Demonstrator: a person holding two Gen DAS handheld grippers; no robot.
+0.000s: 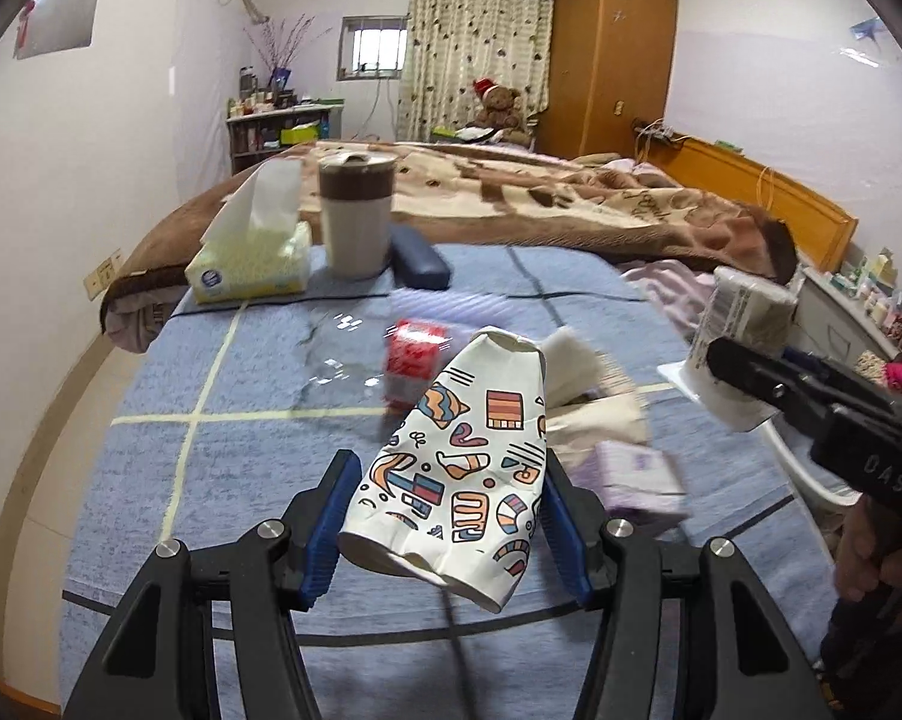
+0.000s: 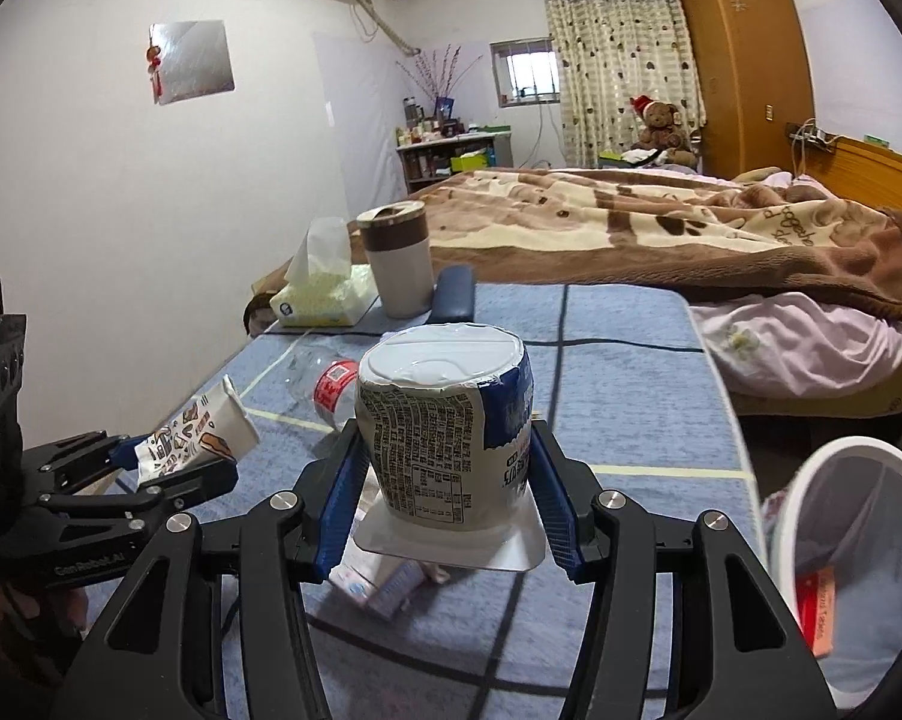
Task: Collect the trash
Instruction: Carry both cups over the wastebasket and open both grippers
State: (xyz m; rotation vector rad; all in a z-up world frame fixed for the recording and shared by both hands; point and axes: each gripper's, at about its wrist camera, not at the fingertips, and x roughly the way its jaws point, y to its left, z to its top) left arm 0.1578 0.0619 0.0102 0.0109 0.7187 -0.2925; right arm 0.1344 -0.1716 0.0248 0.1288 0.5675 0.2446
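Observation:
My left gripper is shut on a crushed patterned paper cup and holds it above the blue tablecloth. It also shows in the right wrist view with the cup. My right gripper is shut on an upside-down instant-noodle cup, raised over the table. That cup also shows in the left wrist view. A crushed clear bottle with a red label lies on the table. Crumpled tissues and a purple packet lie beside it. A white trash bin stands at lower right.
A tissue box, a tumbler and a dark blue case stand at the table's far end. A bed with a brown blanket lies beyond. A wardrobe stands at the back.

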